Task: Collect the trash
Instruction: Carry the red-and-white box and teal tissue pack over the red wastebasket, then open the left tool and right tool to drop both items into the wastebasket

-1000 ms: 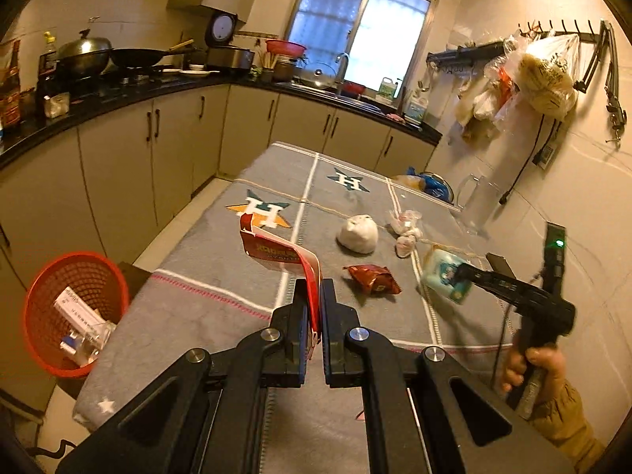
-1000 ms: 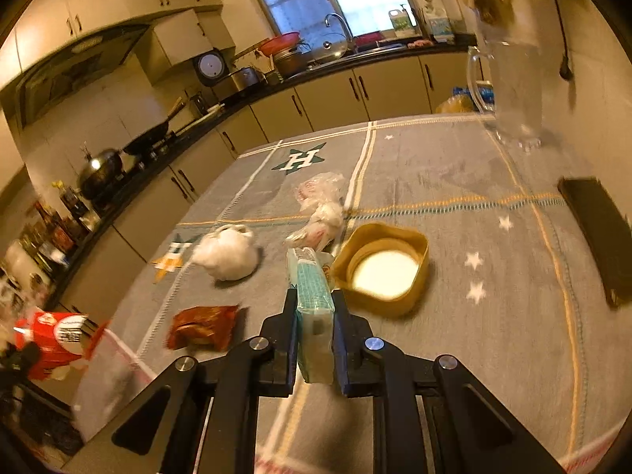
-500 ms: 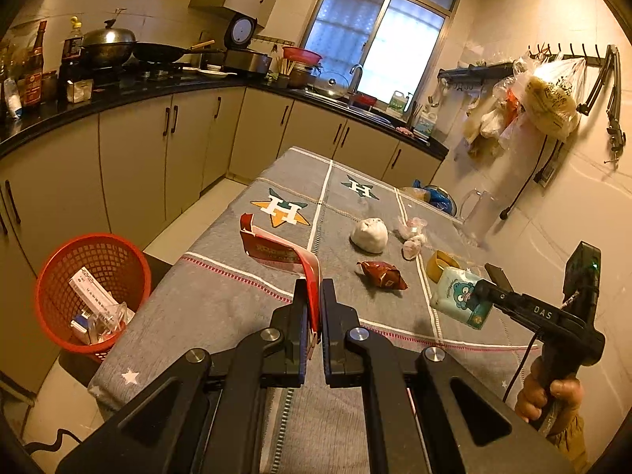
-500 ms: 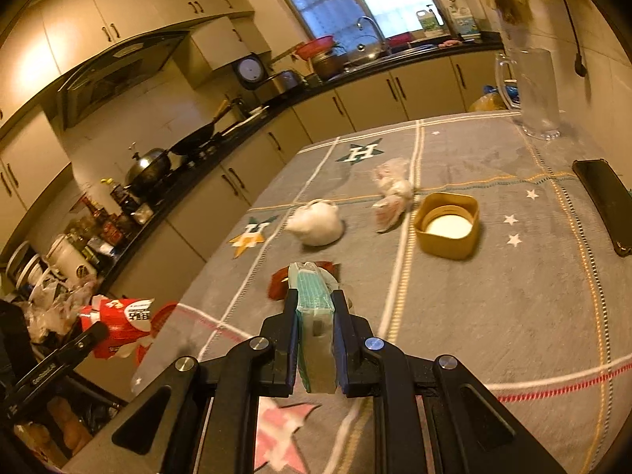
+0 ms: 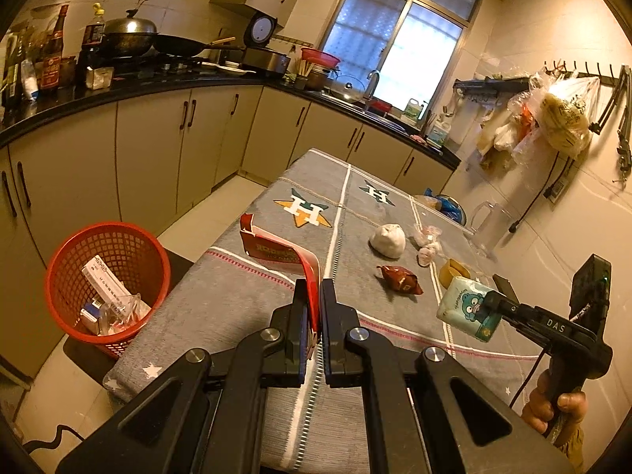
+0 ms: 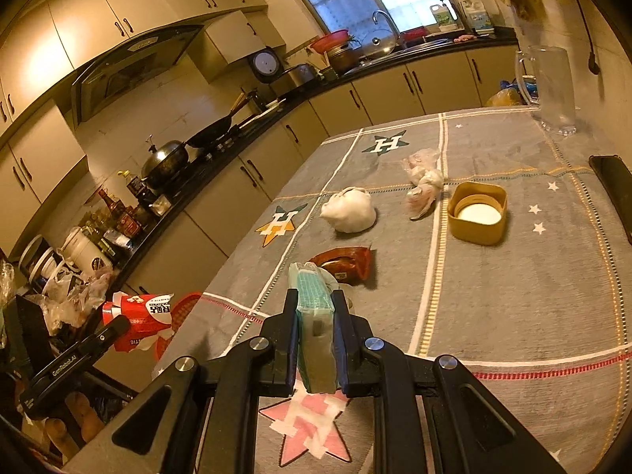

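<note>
Three scraps (image 6: 349, 211) litter grey tablecloth (image 6: 513, 288); red basket (image 5: 108, 276) alongside.

The left wrist view looks from above the table's near edge toward the window (image 5: 399, 51) at 12 o'clock, with the red bin (image 5: 108, 280) at 9 o'clock. The right wrist view sits lower and closer, facing the stove counter at 10 o'clock. Both share the grey tablecloth (image 5: 256, 292) (image 6: 513, 296), white wad (image 5: 388, 240) (image 6: 349, 215) and red wrapper (image 5: 399, 279) (image 6: 347, 262).
</note>
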`<state>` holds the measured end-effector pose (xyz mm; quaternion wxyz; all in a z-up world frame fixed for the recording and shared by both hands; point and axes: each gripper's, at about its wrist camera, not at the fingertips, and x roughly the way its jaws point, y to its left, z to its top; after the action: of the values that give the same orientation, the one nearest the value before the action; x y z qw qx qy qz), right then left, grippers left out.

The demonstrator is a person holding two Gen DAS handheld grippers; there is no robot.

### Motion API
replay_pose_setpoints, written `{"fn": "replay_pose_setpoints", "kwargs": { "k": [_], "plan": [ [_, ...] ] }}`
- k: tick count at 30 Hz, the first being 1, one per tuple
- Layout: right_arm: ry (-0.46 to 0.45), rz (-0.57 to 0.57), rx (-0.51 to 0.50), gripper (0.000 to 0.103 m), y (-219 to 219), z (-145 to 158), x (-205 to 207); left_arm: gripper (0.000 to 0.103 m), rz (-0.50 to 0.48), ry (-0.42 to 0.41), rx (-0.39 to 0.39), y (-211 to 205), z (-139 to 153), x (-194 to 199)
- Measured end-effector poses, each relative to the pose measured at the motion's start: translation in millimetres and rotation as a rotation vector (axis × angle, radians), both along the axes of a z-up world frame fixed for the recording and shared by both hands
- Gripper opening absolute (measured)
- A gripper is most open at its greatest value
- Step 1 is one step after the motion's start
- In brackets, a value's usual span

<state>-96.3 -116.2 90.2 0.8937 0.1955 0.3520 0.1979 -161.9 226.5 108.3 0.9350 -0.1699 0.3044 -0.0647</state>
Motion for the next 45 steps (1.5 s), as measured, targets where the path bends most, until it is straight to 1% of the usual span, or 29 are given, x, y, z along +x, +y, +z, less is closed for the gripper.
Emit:
{"fn": "replay_pose_setpoints", "kwargs": {
  "k": [10, 15, 22, 28, 37, 41, 45],
  "plan": [
    [0.028, 0.054, -0.026, 0.017, 25, -3, 11, 0.005, 0.052, 0.028, -0.031, 28, -14, 5],
    [0.030, 0.095, -0.058, 0.017, 48, -2, 16, 0.005, 0.094, 0.038, -0.062, 50, -22, 6],
    [0.024, 0.153, -0.082, 0.017, 87, 6, 25, 0.005, 0.168, 0.033, -0.093, 88, -28, -2],
    [0.029, 0.219, -0.094, 0.017, 131, 8, 34, 0.005, 0.241, 0.037, -0.129, 128, -40, -12],
    [0.043, 0.351, -0.138, 0.017, 221, 3, 49, 0.005, 0.332, 0.057, -0.172, 186, -64, -24],
    [0.053, 0.410, -0.147, 0.017, 264, -3, 59, 0.005, 0.361, 0.067, -0.162, 208, -69, -22],
    [0.074, 0.462, -0.155, 0.017, 311, -15, 73, 0.005, 0.357, 0.085, -0.134, 221, -75, -11]
  ]
}}
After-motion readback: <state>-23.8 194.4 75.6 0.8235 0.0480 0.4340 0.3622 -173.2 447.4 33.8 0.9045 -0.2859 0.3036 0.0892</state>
